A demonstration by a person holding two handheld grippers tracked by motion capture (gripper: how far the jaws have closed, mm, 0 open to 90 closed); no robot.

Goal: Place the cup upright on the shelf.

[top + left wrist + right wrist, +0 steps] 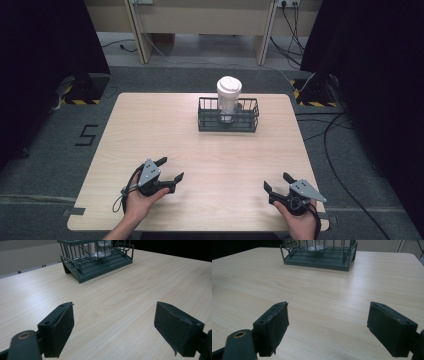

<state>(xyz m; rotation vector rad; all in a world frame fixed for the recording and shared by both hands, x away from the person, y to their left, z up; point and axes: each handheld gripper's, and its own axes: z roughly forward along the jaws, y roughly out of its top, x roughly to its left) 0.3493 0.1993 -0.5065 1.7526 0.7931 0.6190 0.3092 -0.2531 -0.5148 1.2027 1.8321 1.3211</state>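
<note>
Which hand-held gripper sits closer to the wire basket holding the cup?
The left hand-held gripper: it sits farther up the table toward the basket than the right hand-held gripper, near the front edge.

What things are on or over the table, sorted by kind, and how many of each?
Hand-held grippers: 2, the left gripper and the right gripper, both with fingers spread open.
Wire baskets: 1, the dark basket.
Cups: 1, the white-lidded cup standing in the basket.
Total: 4

Left gripper (170, 169) held low in the left hand (142, 200), jaws spread wide, aimed forward and rightward. Right gripper (278, 181) cradled in the right hand (300, 222), jaws likewise wide apart, aimed forward and leftward. Forearms entering from the bottom edge.
</note>
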